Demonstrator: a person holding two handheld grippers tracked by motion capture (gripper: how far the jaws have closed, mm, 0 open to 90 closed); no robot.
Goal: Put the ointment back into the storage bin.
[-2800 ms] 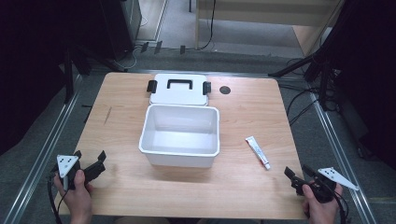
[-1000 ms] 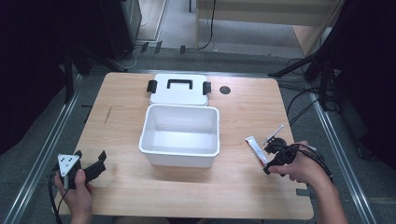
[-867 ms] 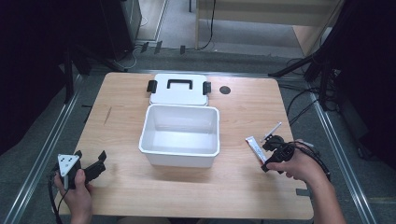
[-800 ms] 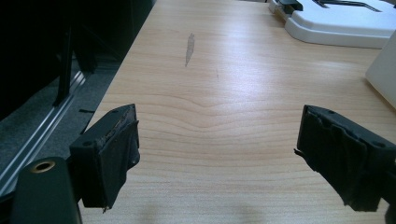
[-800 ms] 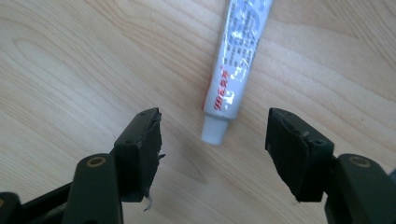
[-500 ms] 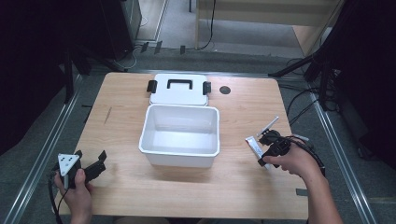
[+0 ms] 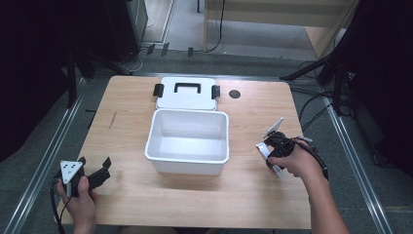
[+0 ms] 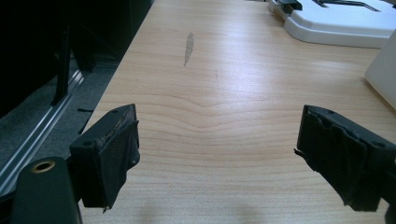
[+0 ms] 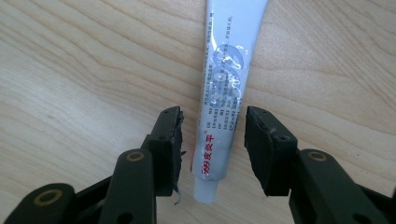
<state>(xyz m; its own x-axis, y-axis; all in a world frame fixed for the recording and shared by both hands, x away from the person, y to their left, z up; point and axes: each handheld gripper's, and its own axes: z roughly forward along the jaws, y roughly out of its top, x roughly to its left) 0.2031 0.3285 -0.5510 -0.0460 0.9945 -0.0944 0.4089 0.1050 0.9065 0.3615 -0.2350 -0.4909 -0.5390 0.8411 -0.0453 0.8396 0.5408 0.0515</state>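
A white glue tube [image 9: 225, 88] with red and black print lies flat on the wooden table [image 7: 131, 122], its cap end toward me. My right gripper [image 9: 212, 119] points down over it with one jaw on each side; a thin gap shows at both pads, so the jaws stand open around the tube, and they have just been closing. From above, the right gripper [image 7: 273, 145] sits right of the white box [image 7: 189, 165], covering much of the tube [image 7: 263, 149]. My left gripper [image 7: 93, 163] rests open near the front left corner; its jaws [image 8: 217, 140] hold nothing.
The open white box stands mid-table, with its lid [image 7: 186, 100] with black handle and clips lying flat behind it. A small dark round hole [image 7: 235, 94] marks the table's back right. Metal rails run along both table sides.
My right hand has come in from the front right corner to the tube and lowered over it, jaws narrowing around it. The left hand has stayed put.
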